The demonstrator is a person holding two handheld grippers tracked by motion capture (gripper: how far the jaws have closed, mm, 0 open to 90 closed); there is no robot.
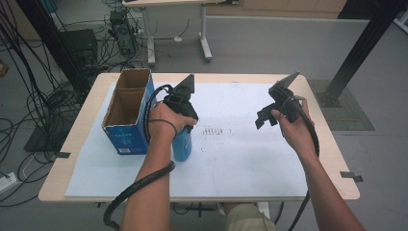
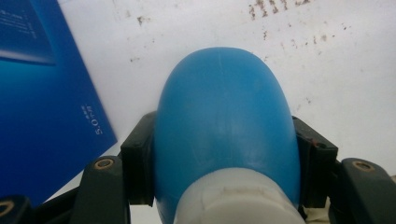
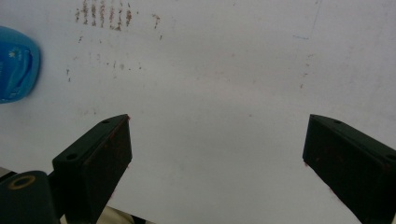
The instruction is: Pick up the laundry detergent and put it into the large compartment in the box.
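Note:
A blue bottle (image 2: 226, 121) with a white cap stands on the white mat beside the cardboard box. My left gripper (image 2: 224, 158) is shut on it, one jaw pressing each side just below the cap. From above, the blue bottle (image 1: 182, 143) shows under the hand that holds the left gripper (image 1: 184, 126). My right gripper (image 1: 265, 117) is raised over the right part of the mat, jaws wide apart with nothing between them. In the right gripper view the right gripper (image 3: 217, 144) looks down on bare mat, with the blue bottle (image 3: 16, 65) at the left edge.
An open box (image 1: 129, 110) with blue sides and a brown inside stands at the mat's left, touching or nearly touching the bottle; its blue side (image 2: 42, 107) shows close by. The white mat (image 1: 240, 149) has dark speckles (image 1: 215, 131) in its middle. Cables trail off the table's front edge.

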